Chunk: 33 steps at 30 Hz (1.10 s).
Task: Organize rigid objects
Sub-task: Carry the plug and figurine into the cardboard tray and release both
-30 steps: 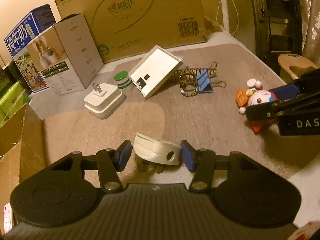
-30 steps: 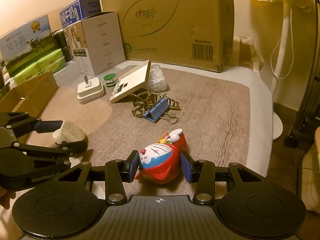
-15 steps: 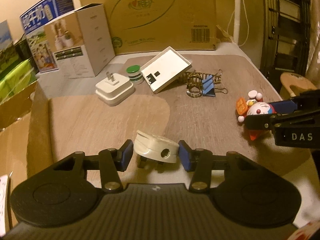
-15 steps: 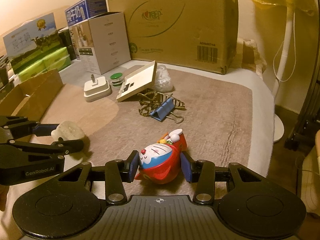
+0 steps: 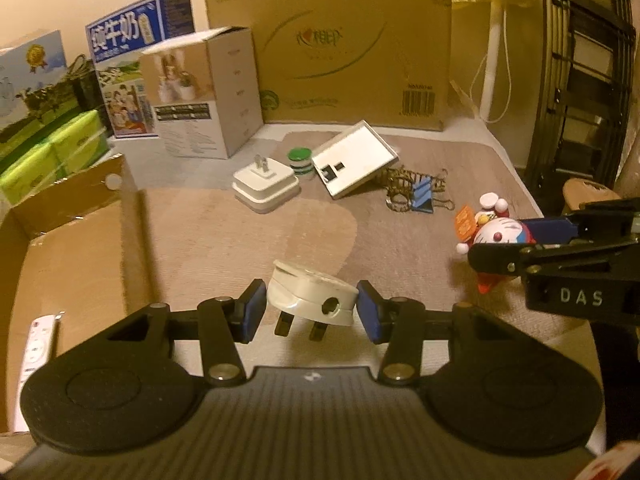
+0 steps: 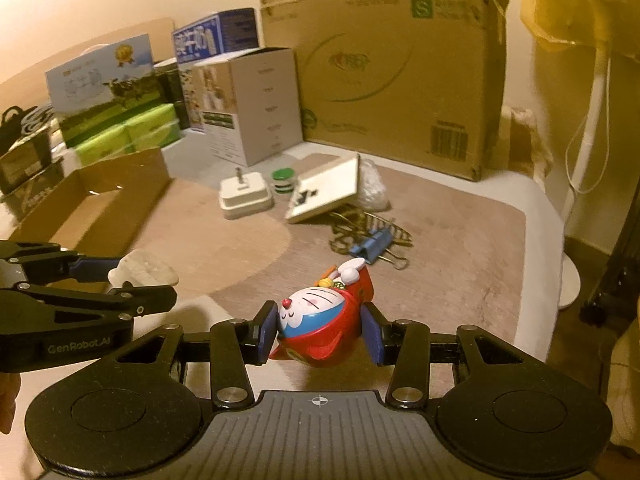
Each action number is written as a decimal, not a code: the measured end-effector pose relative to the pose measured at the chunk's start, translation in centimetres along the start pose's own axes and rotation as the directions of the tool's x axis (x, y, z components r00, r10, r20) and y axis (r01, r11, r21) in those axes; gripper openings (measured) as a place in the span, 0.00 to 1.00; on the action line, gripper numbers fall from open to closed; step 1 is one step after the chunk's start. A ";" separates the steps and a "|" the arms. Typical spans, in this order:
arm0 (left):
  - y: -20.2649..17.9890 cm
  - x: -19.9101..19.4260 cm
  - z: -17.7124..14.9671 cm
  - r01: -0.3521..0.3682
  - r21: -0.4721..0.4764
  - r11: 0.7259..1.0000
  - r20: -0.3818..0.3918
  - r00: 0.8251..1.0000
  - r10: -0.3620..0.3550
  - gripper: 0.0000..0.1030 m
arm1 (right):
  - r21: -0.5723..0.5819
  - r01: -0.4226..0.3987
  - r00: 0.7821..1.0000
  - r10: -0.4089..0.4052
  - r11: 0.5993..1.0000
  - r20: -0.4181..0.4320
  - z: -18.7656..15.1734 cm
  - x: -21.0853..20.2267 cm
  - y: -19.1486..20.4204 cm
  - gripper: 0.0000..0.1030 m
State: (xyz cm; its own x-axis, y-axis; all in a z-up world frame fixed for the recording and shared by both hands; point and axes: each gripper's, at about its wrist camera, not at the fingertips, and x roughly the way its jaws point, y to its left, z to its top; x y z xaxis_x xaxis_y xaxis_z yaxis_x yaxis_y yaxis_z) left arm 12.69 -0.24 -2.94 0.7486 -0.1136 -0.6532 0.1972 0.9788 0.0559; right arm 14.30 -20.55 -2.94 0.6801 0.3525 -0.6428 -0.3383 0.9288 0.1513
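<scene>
We find the left gripper [image 5: 311, 312] clamped on a white plug adapter [image 5: 311, 297], blue pads pressed to both its sides, prongs hanging free below it, clear of the mat [image 5: 248, 240]. The right gripper [image 6: 319, 334] is clamped on a blue-and-red toy figure [image 6: 320, 322], held off the mat, head toward the left pad. On the mat's far side we note a white charger [image 5: 266, 190] with prongs up, a green-capped jar [image 5: 300, 162] just beside it, a white flat panel [image 5: 354, 158] propped at a tilt, and a cluster of binder clips [image 5: 416, 192] touching the panel's lower edge. An open cardboard box [image 5: 72, 240] stands at the mat's left edge, and a white remote [image 5: 38, 344] lies inside it. Large cartons [image 5: 328, 40] stand along the far edge.
</scene>
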 end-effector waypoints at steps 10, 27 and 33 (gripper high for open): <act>2.9 -4.4 0.1 -0.057 -0.056 0.997 0.044 0.997 0.060 0.44 | -0.064 -0.058 0.998 0.060 0.996 0.037 1.0 -1.8 4.3 0.44; 10.7 -10.3 -2.7 -0.192 -0.167 0.967 0.052 0.978 0.203 0.44 | -0.180 -0.203 0.976 0.213 0.963 0.039 2.0 -1.7 13.6 0.44; 14.8 -11.1 -4.0 -0.251 -0.210 0.945 0.029 0.965 0.262 0.44 | -0.224 -0.243 0.966 0.257 0.944 0.037 2.9 -0.3 16.9 0.44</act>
State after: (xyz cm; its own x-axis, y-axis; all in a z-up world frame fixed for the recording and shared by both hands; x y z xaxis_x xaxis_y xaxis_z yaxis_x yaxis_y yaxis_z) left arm 4.72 16.21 2.12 0.7921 0.1423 -0.5936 -0.1345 0.9892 0.0578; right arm 10.21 -4.66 1.97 0.5938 0.5834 -0.5542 -0.6302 0.7654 0.1305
